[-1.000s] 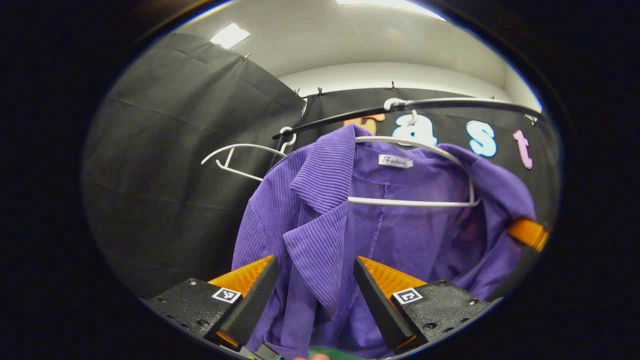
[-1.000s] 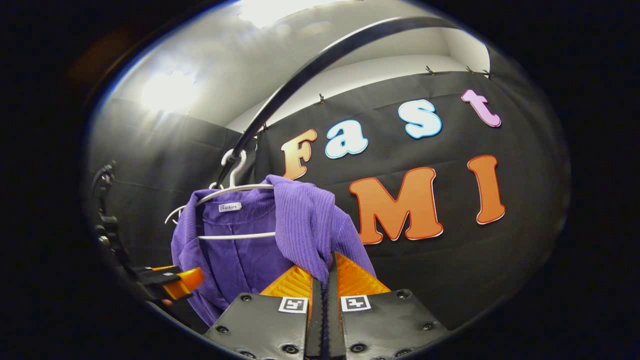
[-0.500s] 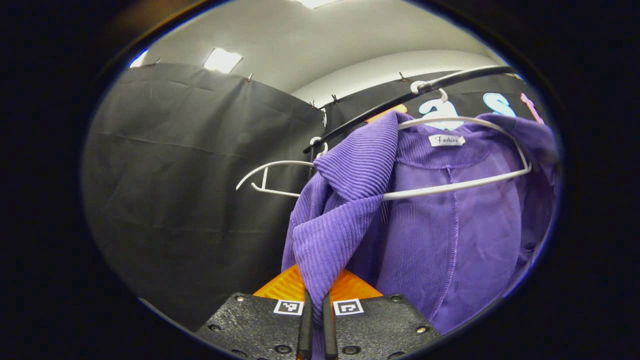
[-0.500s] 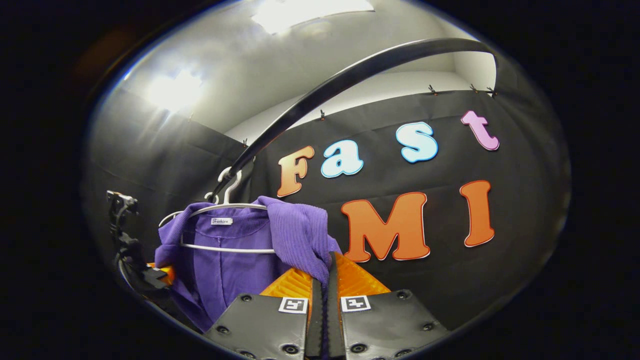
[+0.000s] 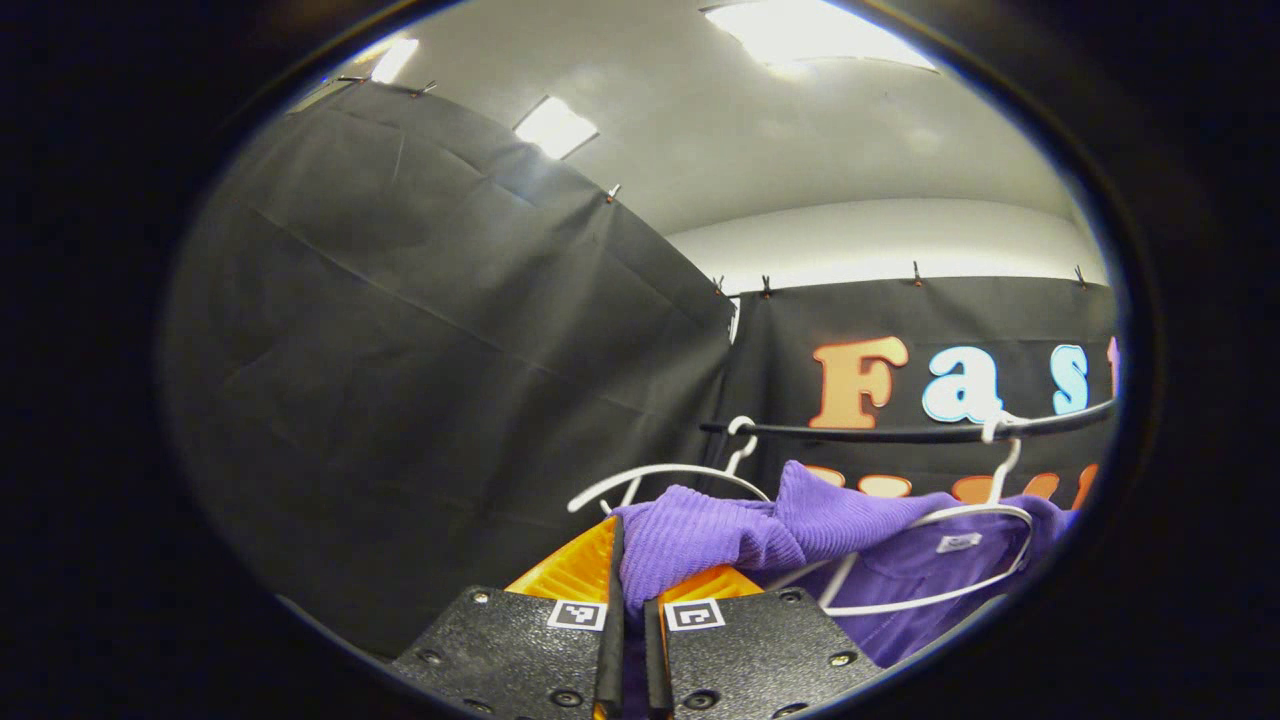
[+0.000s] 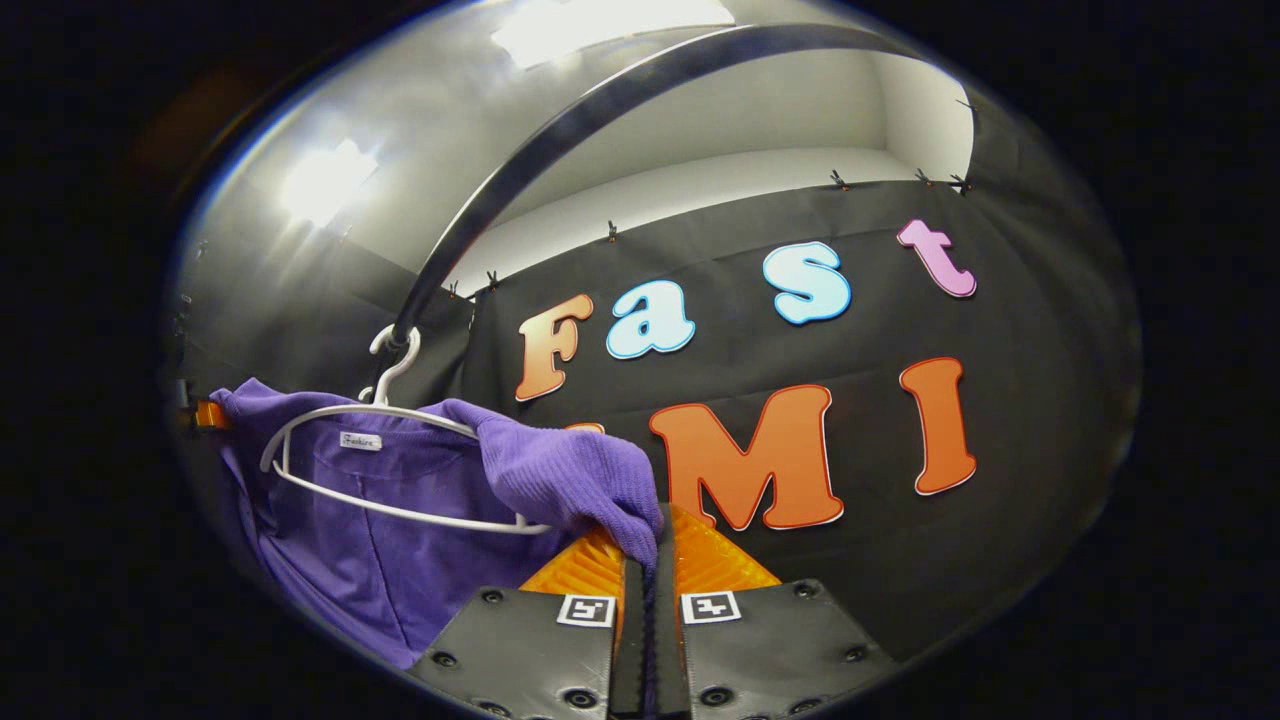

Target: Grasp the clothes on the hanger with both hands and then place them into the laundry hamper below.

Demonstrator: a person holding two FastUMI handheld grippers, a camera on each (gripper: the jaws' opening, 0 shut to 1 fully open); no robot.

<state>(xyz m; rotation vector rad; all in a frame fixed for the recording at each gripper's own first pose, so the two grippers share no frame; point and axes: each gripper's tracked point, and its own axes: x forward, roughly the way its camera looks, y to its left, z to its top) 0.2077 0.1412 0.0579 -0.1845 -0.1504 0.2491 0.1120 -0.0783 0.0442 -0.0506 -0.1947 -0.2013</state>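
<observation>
A purple ribbed jacket (image 6: 400, 520) hangs on a white hanger (image 6: 380, 415) hooked over a black rail (image 6: 560, 130). My right gripper (image 6: 648, 560) is shut on the jacket's right front edge, the cloth bunched between its fingers. In the left gripper view the jacket (image 5: 740, 535) lies low, spread over its hanger (image 5: 940, 590), and my left gripper (image 5: 628, 590) is shut on the jacket's left lapel. My left gripper (image 6: 205, 415) shows as a small orange part at the far left of the right gripper view, behind the jacket's shoulder.
An empty white hanger (image 5: 660, 475) hangs on the black rail (image 5: 900, 432) just left of the jacket. Black cloth walls close in the booth on the left and behind. Ceiling lights (image 5: 800, 30) shine above.
The left gripper closed on the lapel a second ago and has since risen, so the jacket and rail sit much lower in its view. The right gripper stays shut, pulling its edge sideways.
</observation>
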